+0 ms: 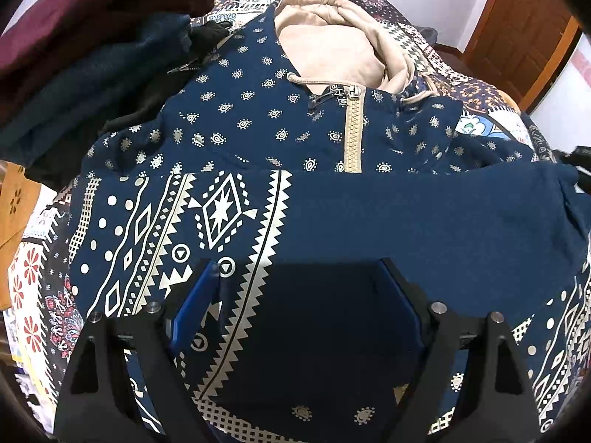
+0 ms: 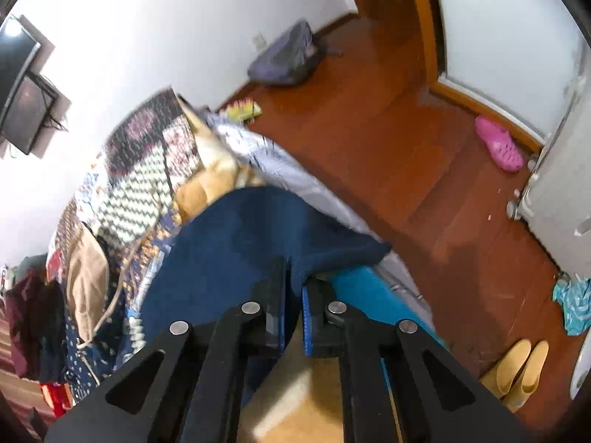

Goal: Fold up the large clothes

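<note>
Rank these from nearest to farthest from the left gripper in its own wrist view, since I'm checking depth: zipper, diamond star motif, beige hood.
1. diamond star motif, just ahead, left of centre.
2. zipper, mid-chest.
3. beige hood, far end.

Your left wrist view is sharp and evenly lit by soft indoor light; expect only a dark shadow on the hoodie [image 1: 332, 221] between the fingers. Your right wrist view shows motion blur across the bed [image 2: 147, 170] and floor [image 2: 406, 155]. Both frames bend strongly and vignette black at the corners.
</note>
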A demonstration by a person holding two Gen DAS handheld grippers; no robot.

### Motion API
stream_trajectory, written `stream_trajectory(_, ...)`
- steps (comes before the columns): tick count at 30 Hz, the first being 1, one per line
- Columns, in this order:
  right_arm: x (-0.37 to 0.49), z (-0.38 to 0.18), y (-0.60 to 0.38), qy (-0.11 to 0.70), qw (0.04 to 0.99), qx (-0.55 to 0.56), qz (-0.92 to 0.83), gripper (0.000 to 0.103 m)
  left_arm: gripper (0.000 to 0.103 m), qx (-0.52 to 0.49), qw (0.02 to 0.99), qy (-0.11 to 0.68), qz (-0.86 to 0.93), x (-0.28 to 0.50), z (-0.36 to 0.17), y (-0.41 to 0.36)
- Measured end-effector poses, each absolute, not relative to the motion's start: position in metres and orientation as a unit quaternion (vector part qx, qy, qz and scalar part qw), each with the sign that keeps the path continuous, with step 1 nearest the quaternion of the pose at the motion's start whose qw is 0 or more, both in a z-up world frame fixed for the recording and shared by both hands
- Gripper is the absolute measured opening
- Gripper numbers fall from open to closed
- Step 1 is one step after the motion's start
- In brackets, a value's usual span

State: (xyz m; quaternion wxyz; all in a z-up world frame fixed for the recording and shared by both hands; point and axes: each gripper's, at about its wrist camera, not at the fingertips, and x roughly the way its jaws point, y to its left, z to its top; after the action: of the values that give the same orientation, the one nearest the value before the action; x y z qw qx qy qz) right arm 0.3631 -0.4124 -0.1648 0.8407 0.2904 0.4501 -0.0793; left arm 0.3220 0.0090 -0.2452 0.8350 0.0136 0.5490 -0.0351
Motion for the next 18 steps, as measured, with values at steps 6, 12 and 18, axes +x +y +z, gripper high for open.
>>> stream_trajectory(6, 0.316, -0.105, -0.422, 0.380, 0.879, 0.271, -0.093, 0.005, 0.086, 0.013, 0.837, 0.546, -0.032, 0.318, -0.244, 0.011)
stream_trajectory(12, 0.292, -0.050, -0.400, 0.327, 0.914, 0.227, -0.081, 0.005, 0.086, 0.006, 0.844, 0.535, -0.033, 0.313, -0.233, 0.014)
stream_trajectory(18, 0.291, 0.003, -0.350, 0.277, 0.944, 0.177, -0.032, 0.005, 0.086, 0.006, 0.864, 0.502, -0.040, 0.294, -0.203, 0.020)
